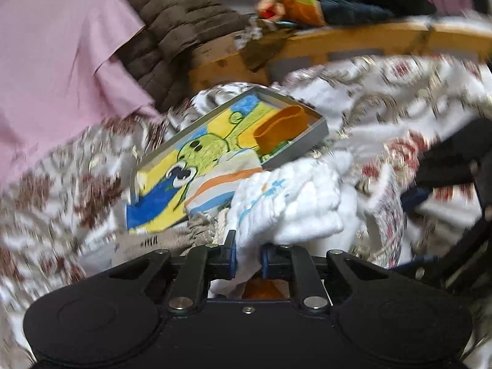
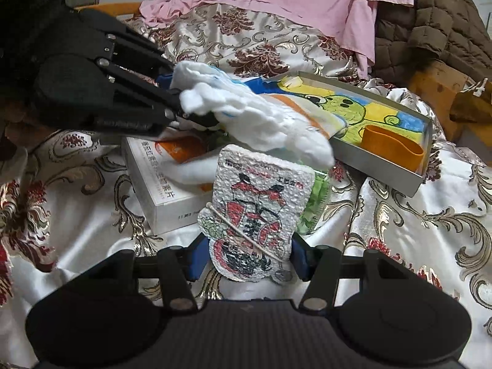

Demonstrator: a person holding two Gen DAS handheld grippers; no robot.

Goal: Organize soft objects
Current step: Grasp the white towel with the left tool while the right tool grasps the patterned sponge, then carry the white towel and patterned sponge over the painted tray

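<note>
White fluffy cloth (image 2: 258, 117) with pale blue print hangs from the left claw (image 1: 249, 259), whose blue-padded fingers (image 1: 231, 255) are narrowed tight on one bunched end; the rest droops over the near corner of the shallow grey box (image 2: 390, 172). Inside that box: a yellow-green cartoon cloth (image 2: 363, 107) as lining, an orange band (image 2: 390, 147) on edge, a striped cloth (image 1: 221, 181) spilling over the rim. Right claw (image 2: 247, 261) is closed to a moderate gap on a printed foam pad (image 2: 255, 212), red-and-black figure, held upright by its lower edges, a rubber band across it. White carton (image 2: 166, 190) lies just left, behind the pad. All over a floral satin bedspread (image 2: 415, 230).
</note>
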